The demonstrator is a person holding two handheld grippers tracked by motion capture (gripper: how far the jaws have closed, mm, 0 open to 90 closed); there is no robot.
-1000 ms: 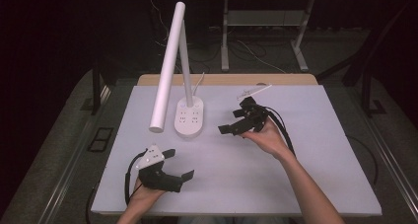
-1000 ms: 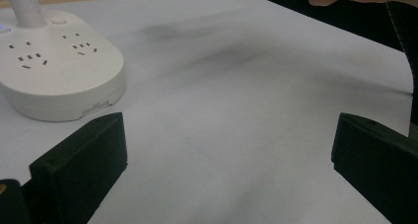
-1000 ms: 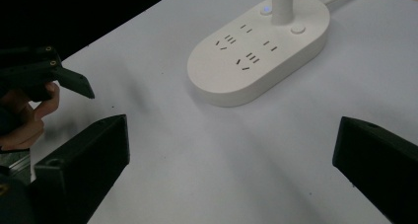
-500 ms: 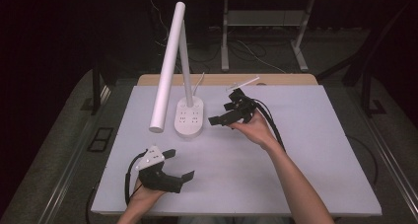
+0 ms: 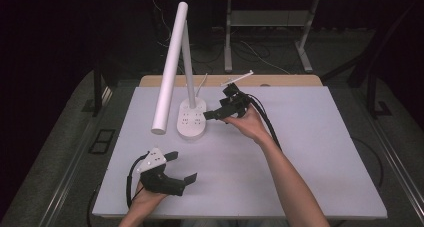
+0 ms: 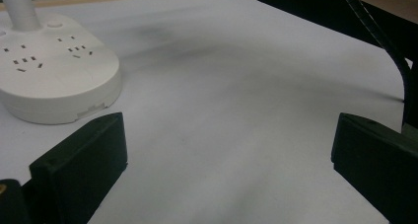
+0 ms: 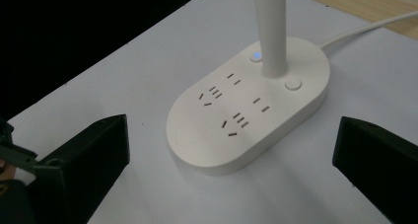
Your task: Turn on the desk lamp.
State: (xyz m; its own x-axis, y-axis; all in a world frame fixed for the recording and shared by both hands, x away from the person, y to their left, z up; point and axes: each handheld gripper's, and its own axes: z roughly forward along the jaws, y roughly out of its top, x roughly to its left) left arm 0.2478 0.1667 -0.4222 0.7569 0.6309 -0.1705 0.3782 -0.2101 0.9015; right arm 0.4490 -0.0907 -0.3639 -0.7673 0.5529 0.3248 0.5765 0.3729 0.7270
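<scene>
A white desk lamp stands at the back of the white table, its oval base (image 5: 191,119) carrying several sockets and its long tube head (image 5: 169,72) slanting down to the left. My right gripper (image 5: 218,103) hovers open just right of the base. In the right gripper view the base (image 7: 246,110) lies between and ahead of the open jaws, with a lit blue button (image 7: 256,56) and a plain round button (image 7: 293,84) beside the stem (image 7: 270,26). My left gripper (image 5: 181,167) rests open near the front left, holding nothing, and the base (image 6: 54,81) is seen ahead to its left.
The lamp's white cord (image 7: 365,29) runs off the back over the wooden table edge (image 5: 280,80). The right gripper's black cable (image 5: 267,124) trails along the forearm. Bare table surface (image 5: 320,157) spreads to the right and front.
My right gripper has moved left and a little back, closing in on the lamp base. The left gripper has stayed where it was.
</scene>
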